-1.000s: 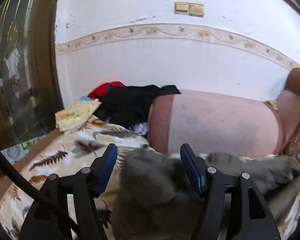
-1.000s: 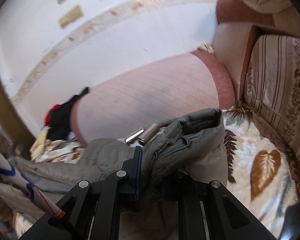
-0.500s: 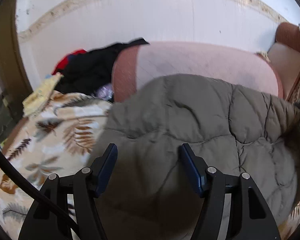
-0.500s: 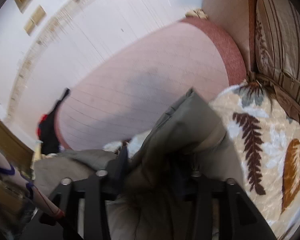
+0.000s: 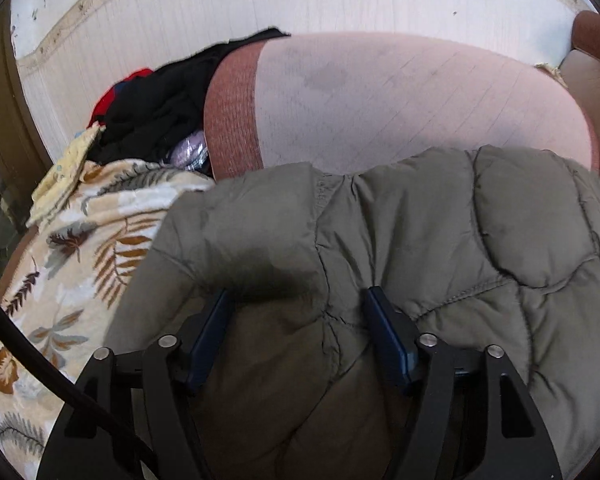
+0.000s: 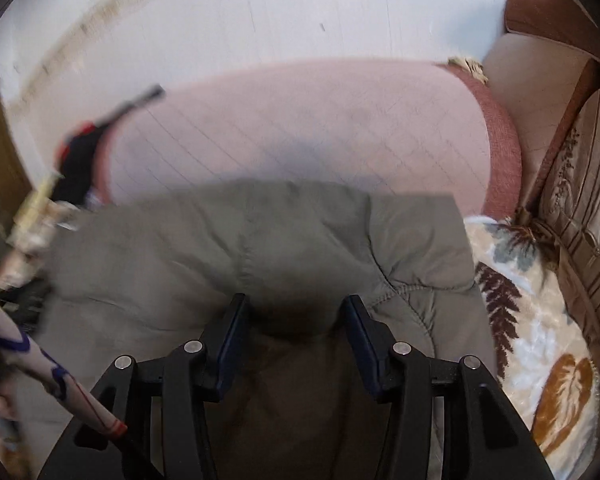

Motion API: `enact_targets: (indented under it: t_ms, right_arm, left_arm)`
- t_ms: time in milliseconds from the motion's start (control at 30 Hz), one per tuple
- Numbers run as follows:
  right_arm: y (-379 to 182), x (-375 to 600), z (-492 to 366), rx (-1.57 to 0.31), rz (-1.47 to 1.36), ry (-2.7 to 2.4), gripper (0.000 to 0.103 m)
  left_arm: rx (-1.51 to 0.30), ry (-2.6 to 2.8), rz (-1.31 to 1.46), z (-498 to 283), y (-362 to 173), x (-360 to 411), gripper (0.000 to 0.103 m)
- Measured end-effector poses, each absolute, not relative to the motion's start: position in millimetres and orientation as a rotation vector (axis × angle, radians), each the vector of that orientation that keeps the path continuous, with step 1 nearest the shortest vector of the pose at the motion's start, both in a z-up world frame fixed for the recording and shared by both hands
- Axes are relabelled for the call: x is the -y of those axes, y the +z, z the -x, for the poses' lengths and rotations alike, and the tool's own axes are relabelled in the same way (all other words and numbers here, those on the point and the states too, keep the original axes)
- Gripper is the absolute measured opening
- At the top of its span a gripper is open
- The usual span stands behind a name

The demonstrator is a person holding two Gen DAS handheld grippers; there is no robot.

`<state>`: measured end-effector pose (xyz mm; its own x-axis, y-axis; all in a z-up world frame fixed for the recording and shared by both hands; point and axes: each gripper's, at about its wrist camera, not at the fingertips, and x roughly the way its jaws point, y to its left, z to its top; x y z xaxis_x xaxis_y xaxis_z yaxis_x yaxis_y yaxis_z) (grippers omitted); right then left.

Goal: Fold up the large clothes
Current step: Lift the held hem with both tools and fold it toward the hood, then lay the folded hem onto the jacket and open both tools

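Quilted olive jacket lay folded on the leaf-print blanket. Left gripper was opening, right gripper parted; both should lift clear without dragging the fold.

Olive padded jacket between parted hand-held gripper jaws

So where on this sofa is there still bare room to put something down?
Leaf-print blanket is bare left of the padded jacket, and again on its right, before the striped cushion. The far-left corner is crowded with dark clothes.
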<state>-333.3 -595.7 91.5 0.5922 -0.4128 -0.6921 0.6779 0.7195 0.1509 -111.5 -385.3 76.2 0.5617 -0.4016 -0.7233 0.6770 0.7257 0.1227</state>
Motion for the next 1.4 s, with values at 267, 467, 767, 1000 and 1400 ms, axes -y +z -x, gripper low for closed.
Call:
enact_targets:
  t_ms: [267, 467, 767, 1000, 1400]
  right_arm:
    - [40.4, 624.6, 310.4, -0.766, -0.521, -0.587, 0.06]
    - [44.8, 619.2, 311.9, -0.795, -0.522, -0.615, 0.06]
    - [83.7, 511.2, 453.7, -0.616, -0.636, -0.578, 0.054]
    - [88.7, 454.6, 499.0, -0.559, -0.65, -0.625, 0.049]
    - [67.2, 462.3, 423.4, -0.598, -0.529, -0.643, 0.048]
  left_arm:
    - [-0.719, -0.624, -0.433, 97.8, 52.9, 410.1, 0.072]
    - [-0.77, -0.584, -0.443, 103.0, 61.6, 396.9, 0.072]
    - [-0.744, -0.648, -0.333, 206.6, 96.0, 263.0, 0.071]
    - [-0.727, -0.623, -0.272, 263.8, 96.0, 218.5, 0.071]
    - [-0.701, -0.525, -0.296, 208.5, 58.4, 251.3, 0.072]
